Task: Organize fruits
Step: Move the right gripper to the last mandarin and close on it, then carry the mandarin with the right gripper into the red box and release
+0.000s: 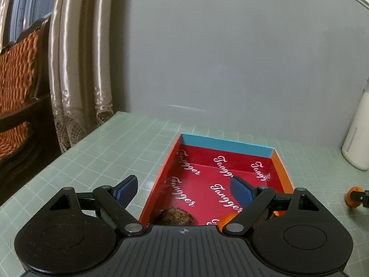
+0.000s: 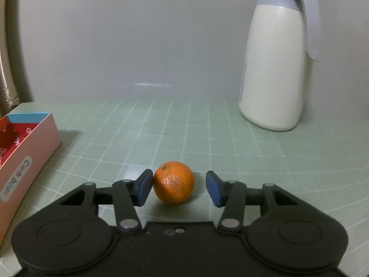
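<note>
An orange rests on the green grid mat, between the fingers of my right gripper. The left pad is at the orange's skin, while the right pad stands a clear gap away, so the jaws are open around it. In the left wrist view the same orange shows at the far right edge. My left gripper hangs wide open and empty over a red-lined box. Inside that box, at the near end, lie a rough brown fruit and an orange fruit, both partly hidden by the gripper body.
The box has a pink outer wall and stands left of the orange. A tall white jug with a grey lid is at the back right, near the wall. Past the table's left edge are a curtain and a wooden chair.
</note>
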The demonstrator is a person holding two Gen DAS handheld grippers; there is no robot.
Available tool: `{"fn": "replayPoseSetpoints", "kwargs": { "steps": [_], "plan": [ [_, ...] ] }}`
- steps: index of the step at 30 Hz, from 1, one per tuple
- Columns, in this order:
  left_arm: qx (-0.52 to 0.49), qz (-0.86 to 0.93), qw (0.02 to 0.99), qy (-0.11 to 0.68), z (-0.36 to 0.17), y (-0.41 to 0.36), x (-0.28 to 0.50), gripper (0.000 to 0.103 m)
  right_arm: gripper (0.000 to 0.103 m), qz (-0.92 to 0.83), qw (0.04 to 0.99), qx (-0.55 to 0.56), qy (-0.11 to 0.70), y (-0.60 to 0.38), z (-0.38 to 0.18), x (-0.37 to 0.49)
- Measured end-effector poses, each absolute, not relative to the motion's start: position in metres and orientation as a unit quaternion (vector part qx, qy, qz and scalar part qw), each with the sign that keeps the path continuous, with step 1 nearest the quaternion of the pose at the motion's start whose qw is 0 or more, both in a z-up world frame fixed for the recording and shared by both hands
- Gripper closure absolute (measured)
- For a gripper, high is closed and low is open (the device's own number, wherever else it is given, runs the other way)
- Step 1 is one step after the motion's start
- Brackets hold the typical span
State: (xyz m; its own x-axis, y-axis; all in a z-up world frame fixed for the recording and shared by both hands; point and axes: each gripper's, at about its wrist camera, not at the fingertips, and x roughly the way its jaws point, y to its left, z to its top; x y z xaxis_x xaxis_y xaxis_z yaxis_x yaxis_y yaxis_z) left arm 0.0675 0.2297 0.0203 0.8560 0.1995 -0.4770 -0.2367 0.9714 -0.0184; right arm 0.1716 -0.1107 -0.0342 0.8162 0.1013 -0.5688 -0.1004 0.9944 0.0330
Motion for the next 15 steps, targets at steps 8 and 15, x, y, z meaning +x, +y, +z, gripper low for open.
{"fn": "replayPoseSetpoints", "kwargs": {
  "steps": [8,15],
  "plan": [
    [-0.037,0.111,0.962,0.249,0.019,0.230,0.069,0.017,0.064,0.055,0.950,0.006,0.308,-0.106,-0.039,0.170],
    [-0.033,0.103,0.962,0.250,0.024,0.230,0.065,0.017,0.064,0.087,0.962,0.001,0.261,-0.086,-0.009,0.144]
  ]
}}
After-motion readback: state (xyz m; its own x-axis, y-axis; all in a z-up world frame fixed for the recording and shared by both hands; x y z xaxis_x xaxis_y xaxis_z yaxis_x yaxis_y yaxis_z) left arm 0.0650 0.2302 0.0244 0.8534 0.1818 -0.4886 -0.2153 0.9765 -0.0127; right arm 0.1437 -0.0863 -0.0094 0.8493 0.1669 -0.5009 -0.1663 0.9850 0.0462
